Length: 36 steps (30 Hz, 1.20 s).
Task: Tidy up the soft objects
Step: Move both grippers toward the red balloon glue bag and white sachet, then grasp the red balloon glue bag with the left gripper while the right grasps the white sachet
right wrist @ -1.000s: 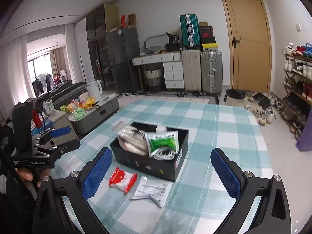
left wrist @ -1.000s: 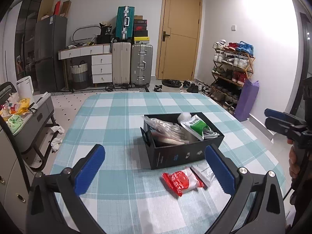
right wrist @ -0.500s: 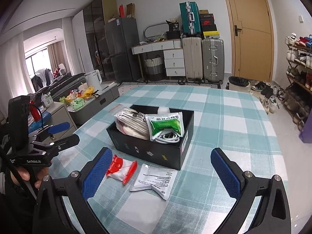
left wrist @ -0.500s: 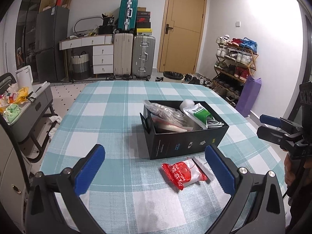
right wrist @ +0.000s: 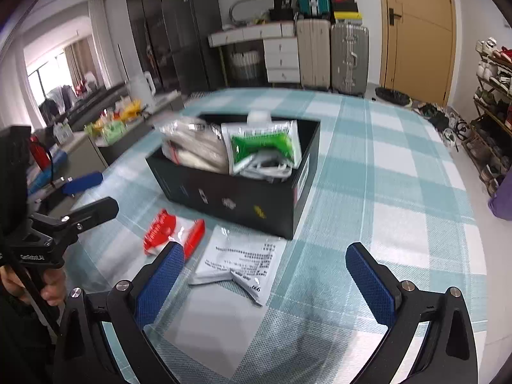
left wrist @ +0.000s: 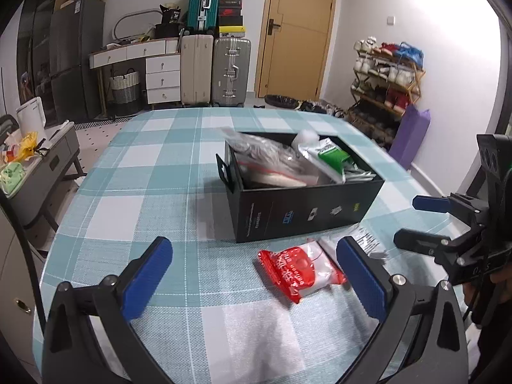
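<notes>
A black box (left wrist: 307, 211) (right wrist: 236, 198) stands on the checked tablecloth and holds a clear bag (left wrist: 268, 160), a green and white pouch (right wrist: 262, 144) and white cable. In front of it lie a red and white packet (left wrist: 297, 272) (right wrist: 166, 230) and a white printed packet (right wrist: 240, 262) (left wrist: 364, 243). My left gripper (left wrist: 252, 275) is open and empty, just short of the red packet. My right gripper (right wrist: 265, 275) is open and empty, low over the white packet. Each gripper shows in the other's view, the right one (left wrist: 419, 220) and the left one (right wrist: 92, 195).
The table (left wrist: 153, 166) has a teal and white checked cloth. A grey side cart (left wrist: 38, 160) with bags stands left of it. Suitcases (left wrist: 230, 70), drawers and a door are at the back; a shoe rack (left wrist: 384, 83) is at the right.
Both grippers have moved forward and down toward the table. The box and the two packets now sit closer and larger in both views. Both stay open.
</notes>
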Tool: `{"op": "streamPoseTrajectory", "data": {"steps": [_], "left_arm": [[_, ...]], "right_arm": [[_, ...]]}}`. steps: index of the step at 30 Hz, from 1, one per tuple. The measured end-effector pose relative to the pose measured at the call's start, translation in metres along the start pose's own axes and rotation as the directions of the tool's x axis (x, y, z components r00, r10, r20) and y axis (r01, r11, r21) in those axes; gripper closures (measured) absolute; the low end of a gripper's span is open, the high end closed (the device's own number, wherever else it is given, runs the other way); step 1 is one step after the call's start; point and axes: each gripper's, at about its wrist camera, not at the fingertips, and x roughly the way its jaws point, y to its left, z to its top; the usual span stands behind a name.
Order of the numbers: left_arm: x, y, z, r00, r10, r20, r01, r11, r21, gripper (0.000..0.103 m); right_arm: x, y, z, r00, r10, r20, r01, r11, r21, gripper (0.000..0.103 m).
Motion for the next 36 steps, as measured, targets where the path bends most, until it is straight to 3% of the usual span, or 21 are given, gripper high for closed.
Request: {"op": "streamPoseTrajectory", "data": {"steps": [10,17,26,36], "left_arm": [[0.019,0.005,-0.004,0.998,0.009,-0.064,-0.009,1.0,-0.003,0.0],[0.02,0.01,-0.005,0.998,0.001,-0.065,-0.001,1.0,-0.002,0.0],[0.028,0.009,-0.007,0.996,-0.014,-0.085,0.014,1.0,-0.003,0.0],[0.038,0.005,-0.008,0.992,-0.027,-0.123,0.026,1.0,-0.014,0.0]], "right_arm": [[0.043,0.019,-0.005,0.992,0.006,-0.126,-0.014,0.998,-0.061,0.001],[0.063,0.024,-0.005,0.985,-0.046,-0.169,0.033,0.996,-0.08,0.001],[0.074,0.01,-0.008,0.974,-0.108,-0.197,0.097,0.993,-0.067,0.001],[0.073,0.006,-0.012,0.983,-0.093,-0.16,0.087,0.995,-0.044,0.001]]}}
